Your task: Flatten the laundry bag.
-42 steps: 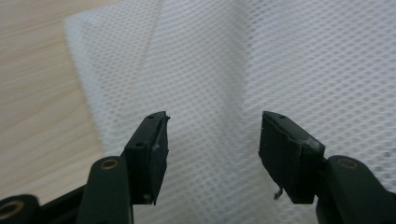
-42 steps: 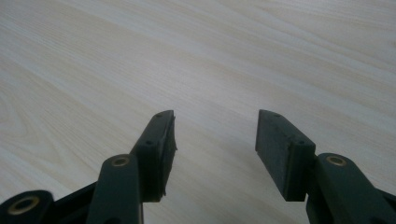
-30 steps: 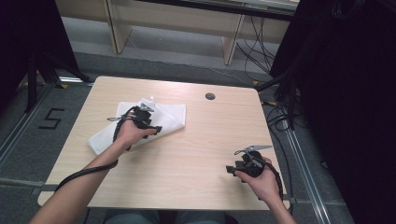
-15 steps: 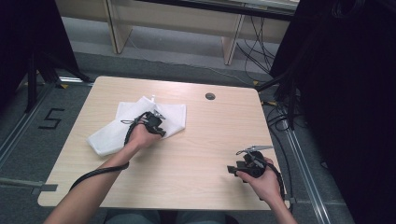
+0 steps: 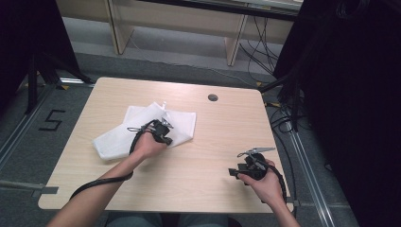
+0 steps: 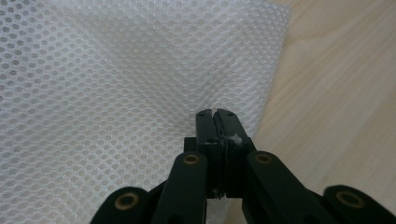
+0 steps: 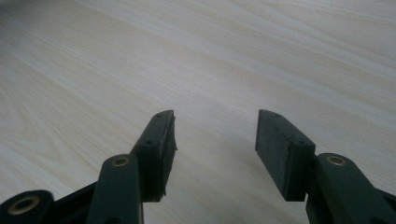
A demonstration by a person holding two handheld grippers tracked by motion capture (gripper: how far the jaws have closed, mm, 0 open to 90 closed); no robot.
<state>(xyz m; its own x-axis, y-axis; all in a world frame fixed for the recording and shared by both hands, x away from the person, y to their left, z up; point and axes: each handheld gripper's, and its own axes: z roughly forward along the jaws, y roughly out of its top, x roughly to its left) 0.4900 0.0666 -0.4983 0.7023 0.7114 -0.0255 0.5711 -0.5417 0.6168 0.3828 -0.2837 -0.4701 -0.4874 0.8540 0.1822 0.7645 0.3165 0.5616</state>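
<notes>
- My left gripper (image 6: 217,116) has its 2 black jaws pressed together; they have just been closing, and in the left gripper view a small bit of white shows between the pads, so I read it as a pinch on the cloth.
- The thing pinched is the white mesh cloth with a fine honeycomb weave (image 6: 116,79). The jaws hold it close to its right edge, where the bare wood begins.
- In the high view the left gripper (image 5: 163,128) sits on the right half of the cloth (image 5: 113,139), which lies crumpled on the left half of the table, with one corner lifted just behind the gripper.
- My right gripper (image 7: 215,135) has its 2 jaws spread wide, and I see only plain wood between them.
- In the high view the right gripper (image 5: 235,172) rests low near the front right corner of the table, well apart from the cloth.
- The light wooden rectangular table (image 5: 213,142) has a small dark round hole cover (image 5: 213,97) near its far edge.
</notes>
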